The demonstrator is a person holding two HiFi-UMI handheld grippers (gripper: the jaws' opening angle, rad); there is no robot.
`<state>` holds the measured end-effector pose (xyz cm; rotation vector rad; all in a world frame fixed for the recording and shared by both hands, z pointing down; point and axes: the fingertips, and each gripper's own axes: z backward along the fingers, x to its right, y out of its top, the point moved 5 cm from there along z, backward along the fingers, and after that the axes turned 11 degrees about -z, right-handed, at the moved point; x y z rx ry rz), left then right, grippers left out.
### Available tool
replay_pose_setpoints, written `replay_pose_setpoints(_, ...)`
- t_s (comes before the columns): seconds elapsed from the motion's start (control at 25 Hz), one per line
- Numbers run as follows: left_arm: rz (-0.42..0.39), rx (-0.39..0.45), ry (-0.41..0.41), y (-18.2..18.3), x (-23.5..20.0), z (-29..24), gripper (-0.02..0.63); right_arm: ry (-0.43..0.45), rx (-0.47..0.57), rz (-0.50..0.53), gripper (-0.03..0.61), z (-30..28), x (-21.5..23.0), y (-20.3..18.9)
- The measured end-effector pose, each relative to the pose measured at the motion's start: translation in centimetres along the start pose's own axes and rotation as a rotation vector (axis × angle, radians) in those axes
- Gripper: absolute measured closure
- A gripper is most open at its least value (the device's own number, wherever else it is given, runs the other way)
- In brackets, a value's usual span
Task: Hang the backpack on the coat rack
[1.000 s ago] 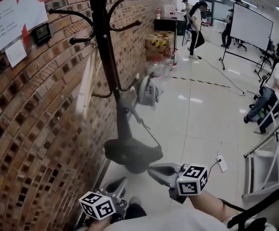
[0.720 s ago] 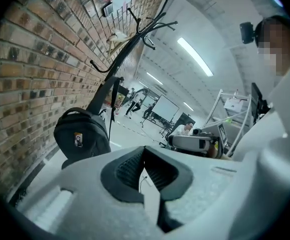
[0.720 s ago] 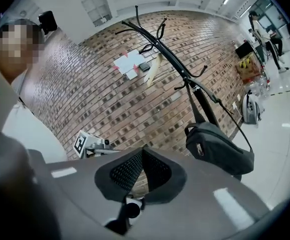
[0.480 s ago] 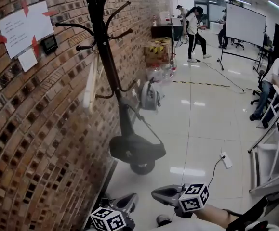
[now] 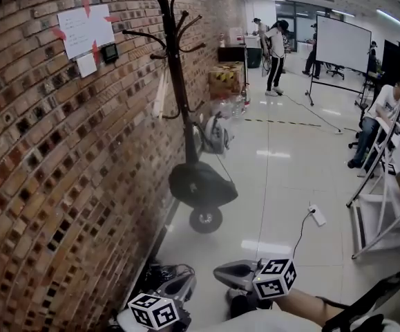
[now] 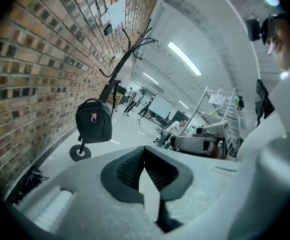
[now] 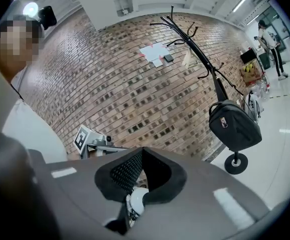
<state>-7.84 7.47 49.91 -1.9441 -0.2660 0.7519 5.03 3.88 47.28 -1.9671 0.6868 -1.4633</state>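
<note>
The black backpack (image 5: 201, 185) hangs low on the black coat rack (image 5: 177, 81) against the brick wall, just above the rack's round base (image 5: 205, 220). No gripper touches it. Both grippers are at the bottom of the head view, well back from the rack: the left gripper (image 5: 186, 277) nearer the wall, the right gripper (image 5: 217, 272) beside it. The left gripper view shows the backpack (image 6: 93, 120) far ahead, with the jaws shut and empty. The right gripper view shows the backpack (image 7: 234, 125) and the rack (image 7: 200, 54) ahead, its jaws also shut on nothing.
The brick wall (image 5: 54, 171) runs along the left. Dark cables (image 5: 155, 277) lie at its foot. A grey bag (image 5: 215, 133) and cardboard boxes (image 5: 227, 80) stand behind the rack. A power strip (image 5: 316, 215) lies on the floor, a metal frame (image 5: 386, 185) stands right, and people are far off.
Both grippers and the camera have drawn back from the coat rack. The backpack stays hanging on the rack and looks smaller and farther away.
</note>
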Motion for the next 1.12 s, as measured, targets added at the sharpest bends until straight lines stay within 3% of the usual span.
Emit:
replay_pose_setpoints(0.16, -0.018, 0.031, -0.017, -1.4, 2.8, 4.2, 0.612, -0.037, 0.074, 0.021, 0.580, 1.3, -4.4, -2.4)
replay_pose_setpoints(0.4, -0.070, 0.042, -0.062, -1.8, 5.2, 6.5, 0.612, -0.052, 0.111, 0.002, 0.580, 2.1, -7.3, -4.3)
replay_pose_setpoints(1.12, -0.078, 0.017, -0.106, -3.7, 7.4, 7.2, 0.612, -0.090, 0.105, 0.001, 0.580, 3.4, -8.6, -7.6)
